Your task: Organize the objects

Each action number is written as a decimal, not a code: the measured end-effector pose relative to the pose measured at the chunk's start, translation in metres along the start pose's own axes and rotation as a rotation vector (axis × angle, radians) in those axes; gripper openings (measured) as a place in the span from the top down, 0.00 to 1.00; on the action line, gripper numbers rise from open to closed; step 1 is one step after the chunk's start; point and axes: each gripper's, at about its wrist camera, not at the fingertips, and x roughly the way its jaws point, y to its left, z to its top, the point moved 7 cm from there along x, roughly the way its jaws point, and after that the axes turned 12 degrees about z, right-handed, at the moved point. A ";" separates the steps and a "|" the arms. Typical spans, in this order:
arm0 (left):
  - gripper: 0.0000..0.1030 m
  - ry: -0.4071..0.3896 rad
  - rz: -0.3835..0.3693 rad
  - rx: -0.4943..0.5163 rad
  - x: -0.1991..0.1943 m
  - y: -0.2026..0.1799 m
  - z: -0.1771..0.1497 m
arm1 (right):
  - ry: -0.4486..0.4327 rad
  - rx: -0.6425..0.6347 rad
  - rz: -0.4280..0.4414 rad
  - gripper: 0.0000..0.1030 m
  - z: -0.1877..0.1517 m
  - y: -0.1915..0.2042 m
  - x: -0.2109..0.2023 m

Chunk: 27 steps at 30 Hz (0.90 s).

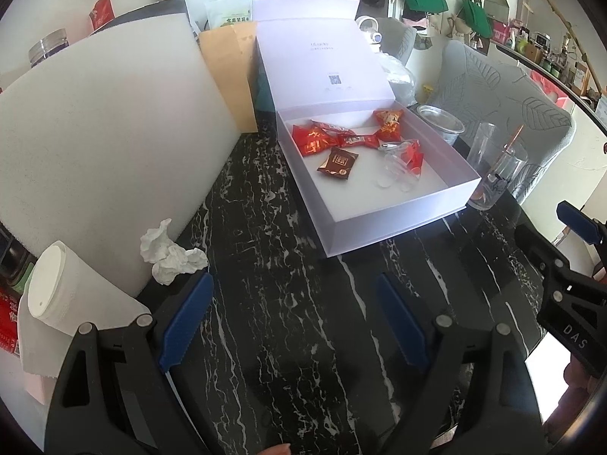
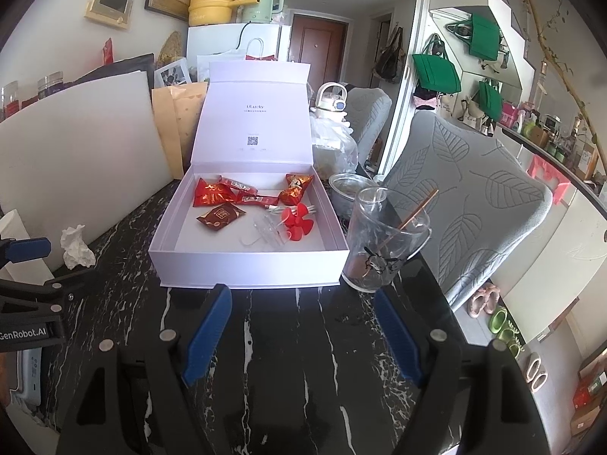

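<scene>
My left gripper (image 1: 296, 326) and right gripper (image 2: 303, 330) gape wide, empty, low in frame; white box (image 2: 246, 267) mid-frame holds red packets (image 2: 212, 195).

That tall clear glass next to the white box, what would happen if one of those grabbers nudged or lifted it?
The glass is tall with a narrow base, so a push near its rim would probably tip it. Its smooth clear wall looks slippery and likely breakable. The thin stick leaning inside it might rattle or shift.
</scene>
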 end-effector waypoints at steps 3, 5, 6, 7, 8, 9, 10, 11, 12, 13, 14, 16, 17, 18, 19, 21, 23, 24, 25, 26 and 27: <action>0.15 0.002 0.000 0.007 0.001 0.000 0.000 | 0.002 0.000 0.003 0.24 0.000 0.001 0.001; 0.15 0.007 -0.009 0.006 0.002 0.000 0.000 | 0.008 0.005 0.004 0.24 0.000 0.001 0.003; 0.15 0.009 -0.010 0.007 0.003 -0.001 0.000 | 0.011 0.008 0.004 0.24 0.000 0.000 0.003; 0.15 0.011 -0.008 0.009 0.003 -0.001 0.000 | 0.014 0.009 0.004 0.24 0.000 0.000 0.004; 0.15 0.013 -0.004 0.011 0.003 -0.002 0.000 | 0.016 0.010 0.003 0.24 -0.001 0.000 0.005; 0.15 0.014 -0.001 0.014 0.004 -0.002 0.000 | 0.017 0.011 0.002 0.24 -0.001 0.000 0.005; 0.15 0.015 -0.002 0.015 0.004 -0.002 0.000 | 0.019 0.013 0.004 0.24 -0.001 0.000 0.006; 0.15 0.016 -0.005 0.014 0.004 -0.003 -0.001 | 0.022 0.016 0.005 0.24 -0.001 -0.001 0.007; 0.15 0.014 -0.011 0.009 0.003 -0.002 -0.001 | 0.023 0.017 0.004 0.24 -0.002 -0.001 0.007; 0.15 0.014 -0.015 0.007 0.003 -0.002 -0.001 | 0.021 0.017 0.002 0.24 -0.002 -0.002 0.007; 0.15 0.015 -0.016 0.010 0.003 -0.003 -0.001 | 0.021 0.017 0.000 0.24 -0.003 -0.002 0.008; 0.15 0.017 -0.005 0.017 0.003 -0.003 -0.001 | 0.027 0.018 -0.001 0.24 -0.003 -0.002 0.010; 0.15 0.020 0.000 0.019 0.004 -0.003 -0.001 | 0.028 0.020 0.000 0.24 -0.004 -0.002 0.010; 0.15 0.023 0.002 0.020 0.004 -0.003 -0.002 | 0.030 0.022 0.000 0.24 -0.004 -0.002 0.010; 0.15 0.024 0.004 0.021 0.003 -0.004 -0.002 | 0.031 0.022 0.000 0.24 -0.004 -0.002 0.010; 0.15 0.019 0.010 0.029 0.002 -0.004 -0.002 | 0.028 0.024 -0.002 0.24 -0.004 -0.002 0.010; 0.15 0.015 0.019 0.038 0.001 -0.005 -0.002 | 0.026 0.026 0.003 0.24 -0.003 -0.002 0.010; 0.15 0.016 0.026 0.043 0.001 -0.006 -0.002 | 0.026 0.027 0.003 0.24 -0.003 -0.002 0.010; 0.15 0.014 0.027 0.045 0.001 -0.007 -0.002 | 0.027 0.026 0.002 0.24 -0.003 -0.002 0.010; 0.15 0.011 0.024 0.046 0.001 -0.008 -0.002 | 0.028 0.024 0.002 0.24 -0.003 -0.002 0.010; 0.15 0.009 0.018 0.048 0.000 -0.009 -0.001 | 0.028 0.023 0.000 0.24 -0.002 -0.002 0.010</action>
